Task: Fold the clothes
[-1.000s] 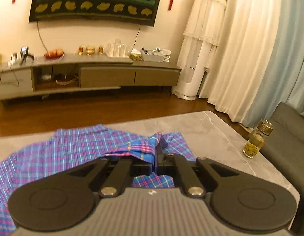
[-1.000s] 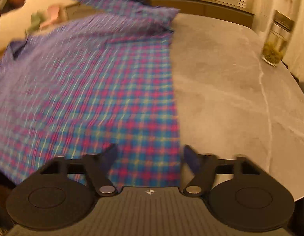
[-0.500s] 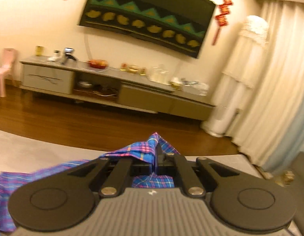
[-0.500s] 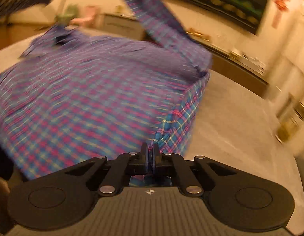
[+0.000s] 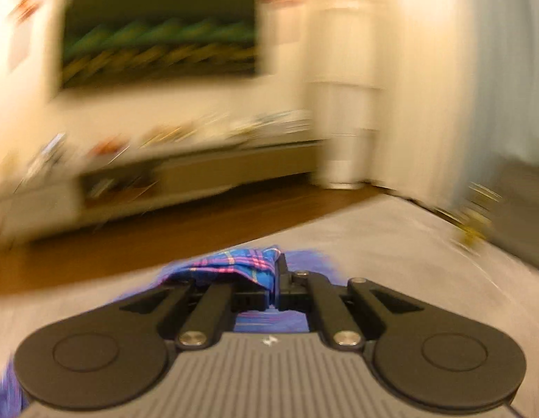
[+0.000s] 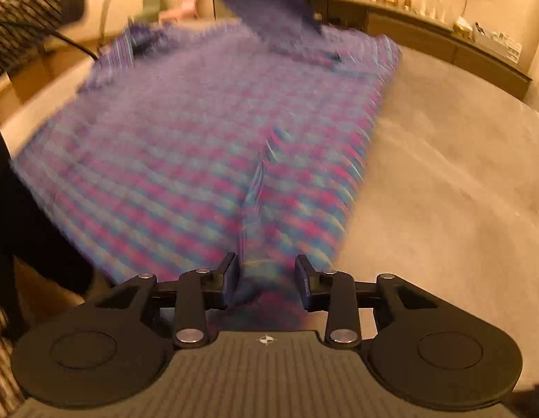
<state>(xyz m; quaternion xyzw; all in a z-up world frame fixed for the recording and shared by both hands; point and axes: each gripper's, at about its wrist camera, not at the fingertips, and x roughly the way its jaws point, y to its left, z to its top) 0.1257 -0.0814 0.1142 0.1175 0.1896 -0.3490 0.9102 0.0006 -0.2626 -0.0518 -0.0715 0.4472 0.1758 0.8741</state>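
Your left hand-held gripper point(image 5: 275, 291) is clamped on a bunched fold of the blue-and-pink plaid cotton shirt point(image 6: 213, 146), which lies spread over the left part of the grey marbled tabletop point(image 6: 443, 181). Your right hand-held gripper point(image 6: 267, 278) stands parted over the near hem, gripping nothing. Risk: a one-sided pull may skew the fold. Bare tabletop on the right gives room; its near edge is close.
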